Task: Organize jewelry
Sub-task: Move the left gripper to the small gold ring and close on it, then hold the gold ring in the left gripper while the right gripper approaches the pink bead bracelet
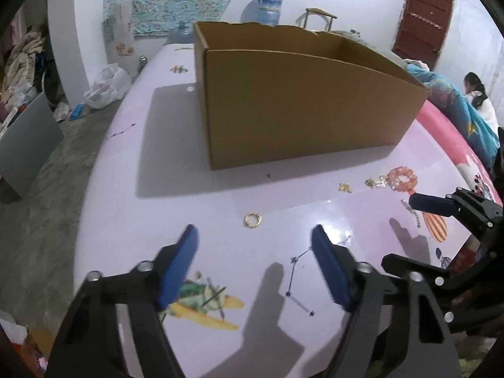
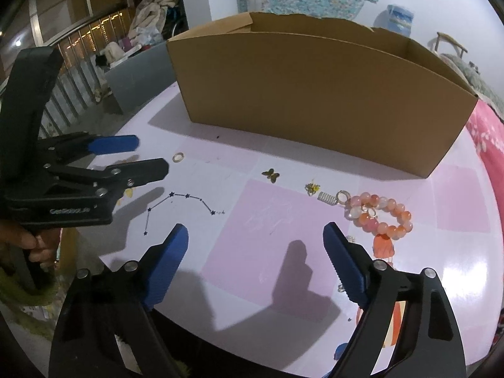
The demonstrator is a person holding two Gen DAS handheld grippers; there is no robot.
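light: you get bright overhead light | shadows: hard – box (image 1: 302, 100), tools | glare: surface (image 1: 340, 233) sheen | edges: fisheye bend – dark corners

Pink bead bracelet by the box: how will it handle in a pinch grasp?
The bead bracelet is probably floppy: separate round beads in a loop, so it would sag. Glossy beads may slip between pads. The attached charms would likely dangle and drag.

bg: water jug (image 1: 266, 8) | brown door (image 1: 422, 28) | white plastic bag (image 1: 108, 86) | seated person (image 1: 477, 97)
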